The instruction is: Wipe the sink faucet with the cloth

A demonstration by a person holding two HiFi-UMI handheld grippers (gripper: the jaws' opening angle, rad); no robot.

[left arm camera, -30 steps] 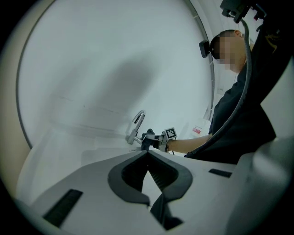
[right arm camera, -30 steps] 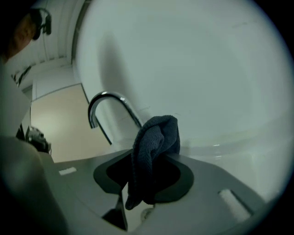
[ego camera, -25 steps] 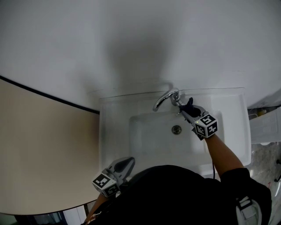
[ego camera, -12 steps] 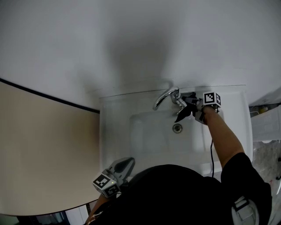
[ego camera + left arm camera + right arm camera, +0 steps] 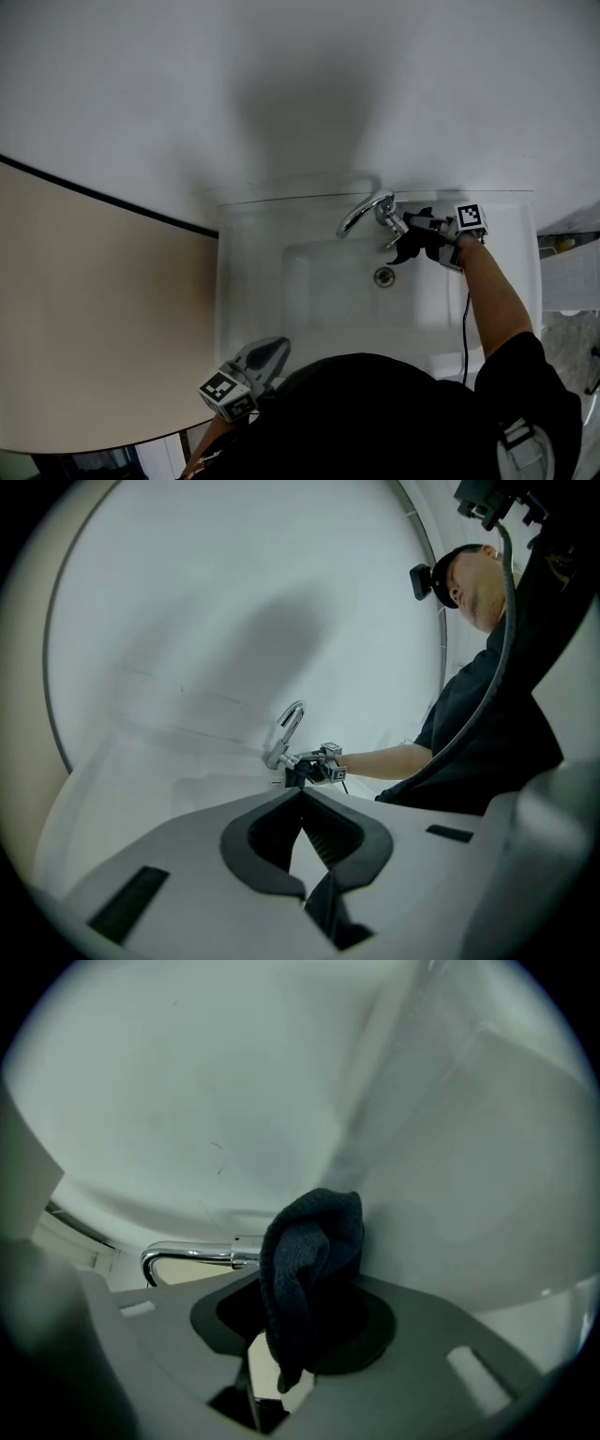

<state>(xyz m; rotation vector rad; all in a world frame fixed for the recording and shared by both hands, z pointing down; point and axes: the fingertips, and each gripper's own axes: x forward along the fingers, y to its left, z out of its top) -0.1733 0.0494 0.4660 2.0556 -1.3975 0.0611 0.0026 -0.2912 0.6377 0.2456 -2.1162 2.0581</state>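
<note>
The right gripper (image 5: pixel 418 229) has its jaws clamped on a dark cloth (image 5: pixel 307 1274), which fills the gap between them. The cloth is bunched into a thick fold. In the right gripper view its long axis stands roughly upright: a rounded top rises above the jaw tips and a narrow tail hangs down between them. In the head view that tail droops toward the drain (image 5: pixel 384 277).

Just beyond the jaw tips is the chrome faucet (image 5: pixel 362 215). Its base end sits behind the cloth. Its spout runs away from the gripper, roughly level along the back of the sink (image 5: pixel 246 281), and hooks down over the basin at the far end. Whether the cloth presses on the metal cannot be told.

The left gripper (image 5: pixel 300 801) has its jaws together with nothing between them. It is well apart from the faucet, at the near front corner of the sink, and points across the basin toward the faucet and the right gripper.
</note>
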